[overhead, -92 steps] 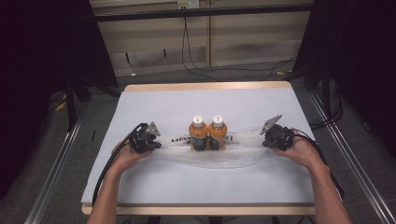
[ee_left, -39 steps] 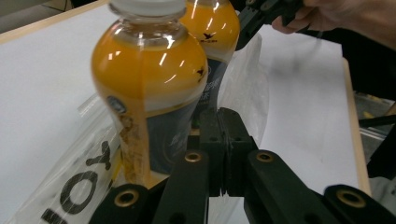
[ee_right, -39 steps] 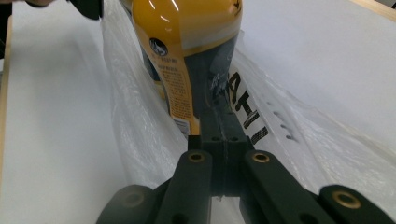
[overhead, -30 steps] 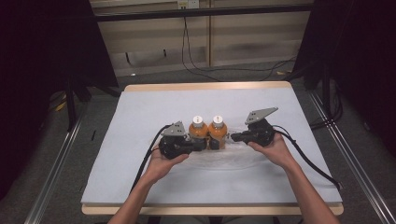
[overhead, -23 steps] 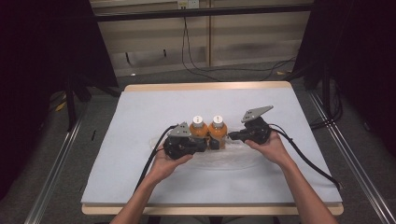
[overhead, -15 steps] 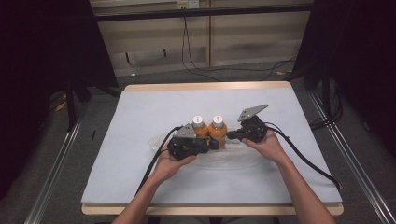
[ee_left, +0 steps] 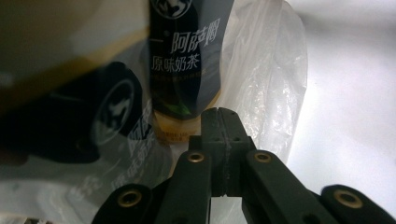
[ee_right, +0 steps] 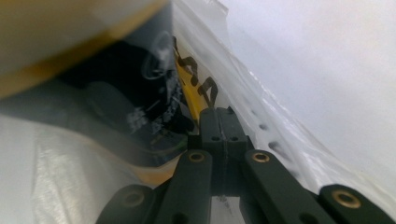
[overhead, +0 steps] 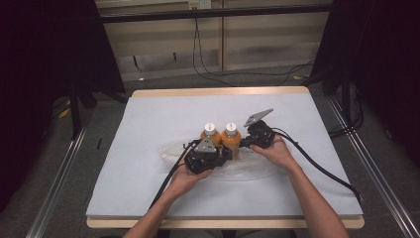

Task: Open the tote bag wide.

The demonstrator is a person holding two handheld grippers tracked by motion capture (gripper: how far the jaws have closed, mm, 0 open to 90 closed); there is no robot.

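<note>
You have two bottles in front of you, one on the left [overhead: 210,136] and one on the right [overhead: 231,136], both orange with white caps, standing side by side. One clear plastic bag [overhead: 257,168] lies around their bases. You hold two hand-held grippers, the left hand-held gripper [overhead: 229,151] and the right hand-held gripper [overhead: 241,144], each trailing one black cable and each topped by one grey three-cornered plate. All of it sits on one worktop [overhead: 148,119], covered by one pale sheet.
</note>
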